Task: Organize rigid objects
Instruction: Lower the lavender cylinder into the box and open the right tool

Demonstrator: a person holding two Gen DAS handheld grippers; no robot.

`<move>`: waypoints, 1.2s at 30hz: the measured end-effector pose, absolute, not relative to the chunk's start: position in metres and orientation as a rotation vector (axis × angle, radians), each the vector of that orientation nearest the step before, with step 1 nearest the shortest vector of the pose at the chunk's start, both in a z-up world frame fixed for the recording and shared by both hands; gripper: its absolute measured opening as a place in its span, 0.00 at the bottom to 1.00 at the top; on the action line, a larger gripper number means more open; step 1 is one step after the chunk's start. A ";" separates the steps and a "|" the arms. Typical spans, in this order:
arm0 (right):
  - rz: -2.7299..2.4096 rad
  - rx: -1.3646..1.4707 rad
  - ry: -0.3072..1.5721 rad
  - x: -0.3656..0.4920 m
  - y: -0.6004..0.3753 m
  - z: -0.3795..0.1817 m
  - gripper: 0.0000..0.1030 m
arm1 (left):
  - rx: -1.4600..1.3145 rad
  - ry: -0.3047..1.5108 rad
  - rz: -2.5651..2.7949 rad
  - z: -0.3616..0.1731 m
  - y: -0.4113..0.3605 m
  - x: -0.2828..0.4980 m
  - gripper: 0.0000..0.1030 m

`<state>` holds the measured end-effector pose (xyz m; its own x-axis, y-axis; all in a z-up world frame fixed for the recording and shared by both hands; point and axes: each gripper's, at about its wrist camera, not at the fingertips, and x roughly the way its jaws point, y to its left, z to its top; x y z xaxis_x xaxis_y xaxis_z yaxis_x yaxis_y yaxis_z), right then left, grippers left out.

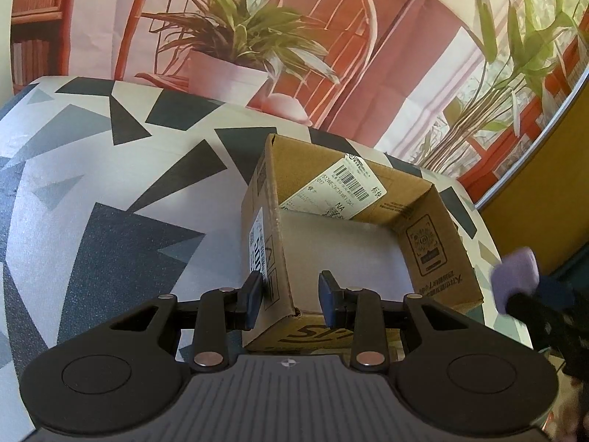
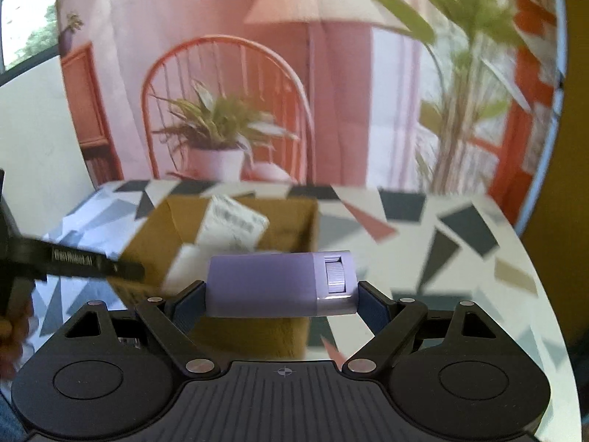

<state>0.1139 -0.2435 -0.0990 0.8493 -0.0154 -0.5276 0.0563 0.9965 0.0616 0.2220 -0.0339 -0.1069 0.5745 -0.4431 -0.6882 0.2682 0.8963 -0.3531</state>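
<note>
Lilac plastic case (image 2: pixel 281 283), boxy with a ribbed slider on its right end, lies crosswise between the fingers of the right gripper (image 2: pixel 281 296), which is clamped on its two ends and holds it above the patterned table (image 2: pixel 460 243), just short of the open cardboard box (image 2: pixel 235 228) ahead and slightly to the left. Left gripper (image 1: pixel 291 296) has its jaws apart and straddles the near corner of the box (image 1: pixel 331 221): the left finger (image 1: pixel 253 294) touches the outside of the left wall, the right finger is inside.
</note>
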 end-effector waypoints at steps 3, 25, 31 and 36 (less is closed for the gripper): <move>-0.010 0.046 0.542 0.136 -0.235 -0.099 0.81 | -0.212 0.865 -0.425 -0.107 -0.034 0.222 0.34; -0.024 0.106 0.632 0.176 -0.218 -0.142 0.81 | -0.171 0.870 -0.448 -0.106 -0.034 0.222 0.34; -0.028 0.118 0.631 0.175 -0.218 -0.143 0.81 | -0.162 0.870 -0.446 -0.106 -0.035 0.222 0.34; -0.022 0.127 0.623 0.171 -0.218 -0.143 0.81 | -0.152 0.869 -0.445 -0.106 -0.036 0.222 0.34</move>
